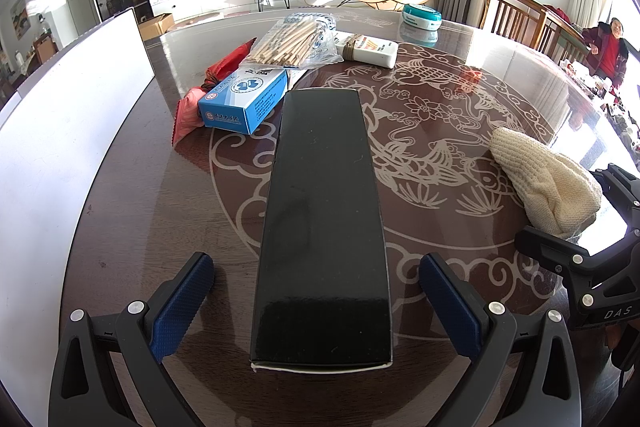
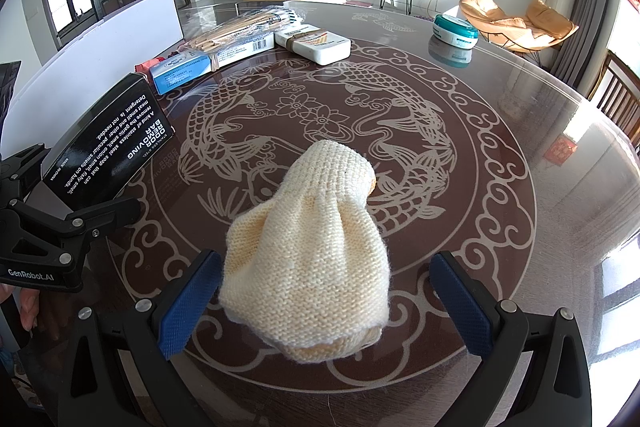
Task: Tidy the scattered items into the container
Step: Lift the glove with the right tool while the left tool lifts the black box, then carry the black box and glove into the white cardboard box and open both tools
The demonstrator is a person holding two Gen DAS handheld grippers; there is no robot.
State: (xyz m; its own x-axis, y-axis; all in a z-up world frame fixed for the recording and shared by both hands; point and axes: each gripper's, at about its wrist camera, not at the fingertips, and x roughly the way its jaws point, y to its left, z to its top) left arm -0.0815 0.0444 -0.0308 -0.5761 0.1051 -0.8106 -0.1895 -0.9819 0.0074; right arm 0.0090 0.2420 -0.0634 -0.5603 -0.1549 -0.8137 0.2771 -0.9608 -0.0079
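Both tongs are black plastic frames with silver screw heads and ribbed blue pads: left tongs [image 1: 316,303] marked "GenRobot.AI" on the side, right tongs [image 2: 326,301] marked "DAS".

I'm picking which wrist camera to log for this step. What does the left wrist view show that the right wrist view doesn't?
Only the left wrist view shows the black box's plain top lying between the open left gripper, and a seated person at far right.

Only the right wrist view shows the box's printed side and the open right gripper flanking the cream knitted glove.

Both show the glove, blue box, chopstick pack, white bottle and teal tin.
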